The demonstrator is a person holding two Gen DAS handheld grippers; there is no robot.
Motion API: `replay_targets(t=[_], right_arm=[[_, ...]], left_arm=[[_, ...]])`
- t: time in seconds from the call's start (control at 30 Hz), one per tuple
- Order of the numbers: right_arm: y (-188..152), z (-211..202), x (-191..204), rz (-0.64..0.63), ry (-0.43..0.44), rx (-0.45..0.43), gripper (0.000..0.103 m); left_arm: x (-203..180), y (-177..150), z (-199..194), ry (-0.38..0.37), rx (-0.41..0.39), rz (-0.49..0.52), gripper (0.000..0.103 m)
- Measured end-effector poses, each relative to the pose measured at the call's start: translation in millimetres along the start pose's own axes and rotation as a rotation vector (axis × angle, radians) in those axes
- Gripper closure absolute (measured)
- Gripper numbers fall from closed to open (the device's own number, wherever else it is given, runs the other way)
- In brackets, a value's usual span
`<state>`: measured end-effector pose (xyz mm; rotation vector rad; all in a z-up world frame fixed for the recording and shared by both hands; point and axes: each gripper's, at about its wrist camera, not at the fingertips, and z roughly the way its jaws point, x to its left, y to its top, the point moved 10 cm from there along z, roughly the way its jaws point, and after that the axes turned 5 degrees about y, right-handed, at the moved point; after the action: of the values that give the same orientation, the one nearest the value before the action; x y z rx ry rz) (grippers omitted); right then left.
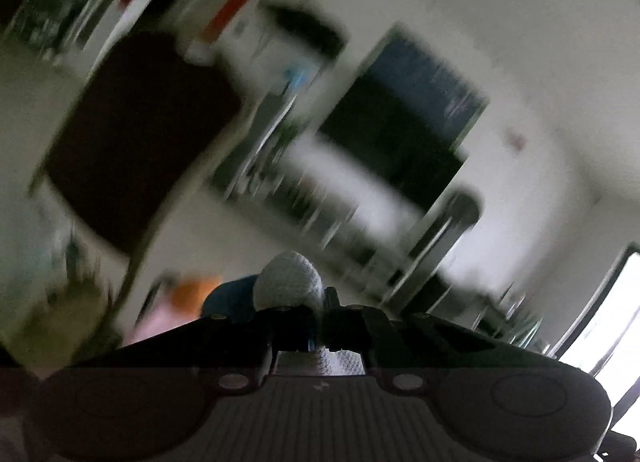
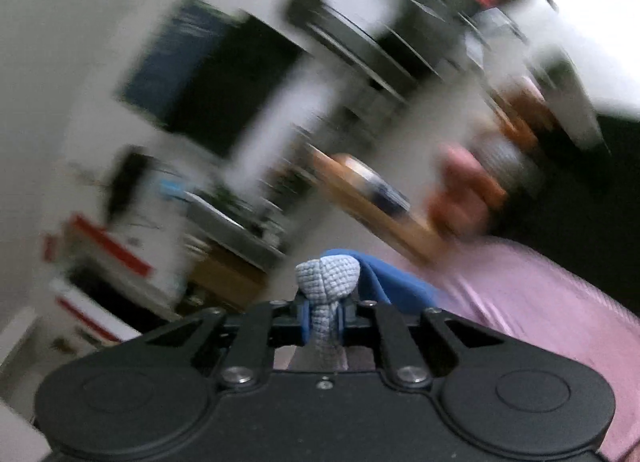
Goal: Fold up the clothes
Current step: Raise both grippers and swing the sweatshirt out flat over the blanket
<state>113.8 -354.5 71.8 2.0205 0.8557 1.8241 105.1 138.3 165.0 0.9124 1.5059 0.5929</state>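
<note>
A pale grey waffle-knit cloth (image 1: pixel 290 282) bulges up out of my left gripper (image 1: pixel 320 314), which is shut on a fold of it. In the right wrist view the same kind of grey knit cloth (image 2: pixel 326 276) is bunched above my right gripper (image 2: pixel 324 316), whose blue pads (image 2: pixel 305 318) pinch a strip of it. Both grippers point roughly level into the room, tilted sideways. How the cloth hangs below them is hidden. A blue cloth (image 2: pixel 392 286) lies just behind the right gripper on a pink sheet (image 2: pixel 540 302).
Both views are heavily blurred. A dark screen (image 2: pixel 208 77) hangs on the white wall, with shelves and clutter below it. A wooden board (image 2: pixel 372 201) and a blurred pink and orange shape (image 2: pixel 468 189) are at the right. A bright window (image 1: pixel 608 314) is at the far right.
</note>
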Motion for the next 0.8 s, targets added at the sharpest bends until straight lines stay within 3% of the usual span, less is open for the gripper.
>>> replay_targets(t=[0.13,0.27,0.33,0.43,0.6,0.7,0.8], right_arm=[[31.7,-84.9,80.4,-0.059,0.182,-0.140,0.091],[41.1,-128.8,107.8,-0.103,0.218,-0.175,0.091],[43.0,-143.0,114.7,-0.110,0.228,-0.177,0.091],[38.3,-131.7,111.2,-0.137,0.200,-0.165,0.091],[20.7,-39.3,66.4,-0.114,0.042,-0.038,0.091],[14.6,23.9,40.5,-0.085,-0.064,0.049,0.091],[29.5,32.4,70.0,-0.137,0.004,-0.009,0.091]], left_arm=[[-18.4,43.7,-74.6,-0.106,-0.101,-0.031,0.100],[-33.2,55.7,-107.1,-0.171,-0.109,-0.024,0.100],[-36.6,50.7,-97.5,-0.163,-0.084,-0.007,0.100],[-29.0,34.1,-56.5,-0.100,0.006,0.007,0.100],[15.4,-6.4,51.0,0.109,0.215,0.005,0.100],[15.6,11.1,69.4,0.096,0.181,-0.010,0.100],[1.7,34.1,61.6,0.035,0.088,0.016,0.100]])
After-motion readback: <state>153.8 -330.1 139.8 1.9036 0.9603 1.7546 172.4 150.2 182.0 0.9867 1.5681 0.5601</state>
